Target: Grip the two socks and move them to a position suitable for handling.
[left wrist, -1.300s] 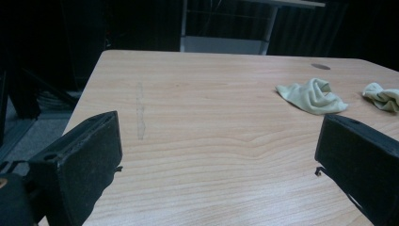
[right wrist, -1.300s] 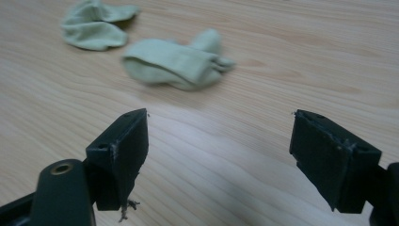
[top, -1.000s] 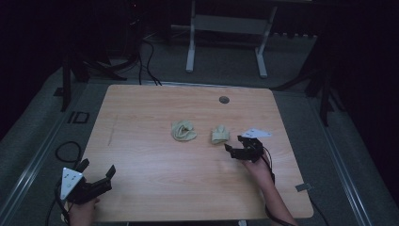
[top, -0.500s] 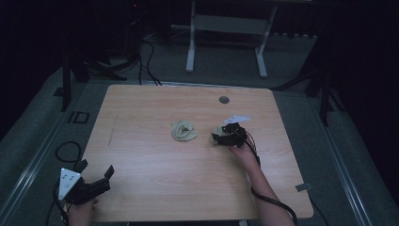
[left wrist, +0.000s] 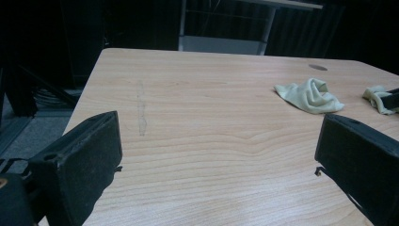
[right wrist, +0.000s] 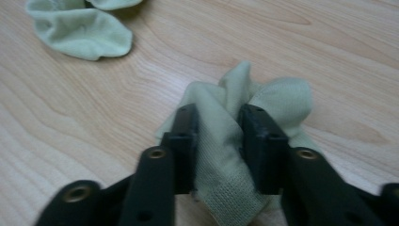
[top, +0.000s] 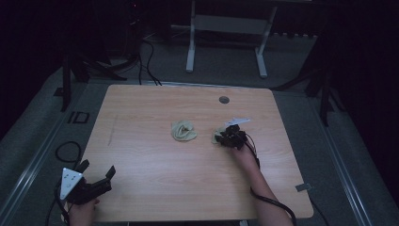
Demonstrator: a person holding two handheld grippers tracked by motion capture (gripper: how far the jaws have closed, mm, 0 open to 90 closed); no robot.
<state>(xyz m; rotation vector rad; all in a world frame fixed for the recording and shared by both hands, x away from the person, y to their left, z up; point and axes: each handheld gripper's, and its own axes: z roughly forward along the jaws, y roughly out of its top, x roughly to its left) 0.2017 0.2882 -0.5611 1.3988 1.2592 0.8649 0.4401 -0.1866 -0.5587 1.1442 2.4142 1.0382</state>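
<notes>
In the high view the room was dim, and the right gripper (top: 230, 137) covered most of the small cloth (top: 218, 135), so only a pale edge of it was visible at the side of the jaws that faces the table's centre. The right gripper view was much clearer: the small cloth (right wrist: 235, 141) was bunched between the two black jaws, which had just been closing and now pressed the fabric from both sides, with only a narrow gap between them. Its lower part was cut off by the bottom edge and partly hidden behind the jaws, so its full outline was impossible to judge. The bunched fold ran along the jaws, from their base to beyond the tips, where it opened into two soft lobes on the wooden table (right wrist: 329, 56). The second cloth (right wrist: 80, 26) lay crumpled beyond the jaw tips, to the upper left, well apart and partly cut off by the top edge. The left gripper (top: 89, 181) rested at the near left corner of the table with its jaws wide and nothing between them; in the left gripper view the second cloth (left wrist: 309, 95) lay far ahead of them.
</notes>
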